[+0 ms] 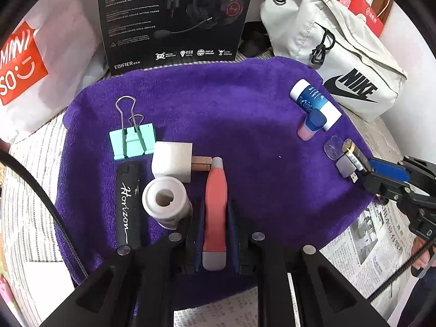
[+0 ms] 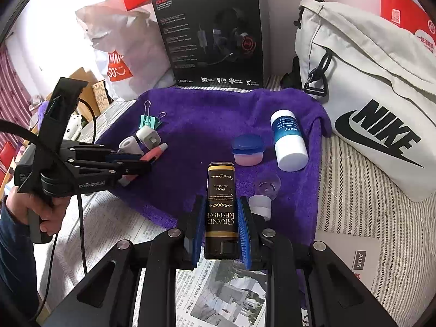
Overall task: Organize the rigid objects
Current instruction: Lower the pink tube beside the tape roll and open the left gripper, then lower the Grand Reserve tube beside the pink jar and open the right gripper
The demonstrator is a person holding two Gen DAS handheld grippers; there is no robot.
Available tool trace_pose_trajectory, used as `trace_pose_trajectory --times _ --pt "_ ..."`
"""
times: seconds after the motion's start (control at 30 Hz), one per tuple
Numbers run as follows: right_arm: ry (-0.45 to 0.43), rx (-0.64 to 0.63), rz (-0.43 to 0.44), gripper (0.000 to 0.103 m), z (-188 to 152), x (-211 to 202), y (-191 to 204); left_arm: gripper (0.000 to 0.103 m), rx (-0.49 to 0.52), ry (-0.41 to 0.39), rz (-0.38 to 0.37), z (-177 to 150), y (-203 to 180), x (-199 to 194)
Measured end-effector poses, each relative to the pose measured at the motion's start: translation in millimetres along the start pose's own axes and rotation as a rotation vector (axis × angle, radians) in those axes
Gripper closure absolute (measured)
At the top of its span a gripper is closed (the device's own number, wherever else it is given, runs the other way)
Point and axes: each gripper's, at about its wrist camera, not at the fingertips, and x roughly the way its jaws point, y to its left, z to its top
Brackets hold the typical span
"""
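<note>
Purple towel (image 1: pixel 223 103) spread over a striped bed, both grippers loaded.

Left gripper (image 1: pixel 215 218) has its jaws pinching a coral-and-grey tool (image 1: pixel 215 204) at 6 o'clock, beside a white roll (image 1: pixel 164 200) and black Horizon tube (image 1: pixel 129 204). Right gripper (image 2: pixel 221 226) clamps a black Grand Reserve box (image 2: pixel 220 207) (label upside down) at the towel's near edge; a white-and-blue bottle (image 2: pixel 288 139) lies at 1 o'clock.

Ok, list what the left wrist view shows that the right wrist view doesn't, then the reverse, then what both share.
Left wrist only: the black "Horizon" tube lying beside the white roll.

Right wrist only: the hand gripping the left gripper's handle, and the white A05 card.

Both: purple towel, mint binder clip, coral pen in the left gripper, black-and-gold "Grand Reserve" box in the right gripper, Nike bag.
</note>
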Motion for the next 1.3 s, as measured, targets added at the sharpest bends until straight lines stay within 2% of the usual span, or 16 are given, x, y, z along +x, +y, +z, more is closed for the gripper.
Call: trace_pose_trajectory --times 0.3,0.47,0.53,0.7,0.8,1.3 --pt "0.013 -0.003 -0.028 0.08 5.0 6.4 -1.7 0.085 0.018 -0.009 -0.01 -0.5 -0.6 1.2" --pt "0.024 0.0 -0.036 0.08 8.0 15.4 -0.9 0.069 0.037 -0.002 -0.014 -2.6 -6.7 -0.9" --pt "0.033 0.0 -0.036 0.08 8.8 19.8 -0.3 0.068 0.038 -0.002 0.009 -3.5 -7.0 -2.0" --pt "0.044 -0.013 -0.034 0.08 11.7 28.3 3.5 0.068 0.01 -0.021 -0.015 -8.1 -1.2 -16.2" --pt "0.055 -0.022 -0.035 0.08 14.5 35.5 6.6 0.061 -0.008 -0.04 -0.018 -12.3 3.8 -25.2" --pt "0.106 -0.041 -0.064 0.08 17.9 59.5 13.4 0.058 -0.046 -0.098 -0.032 -22.1 13.2 -51.8"
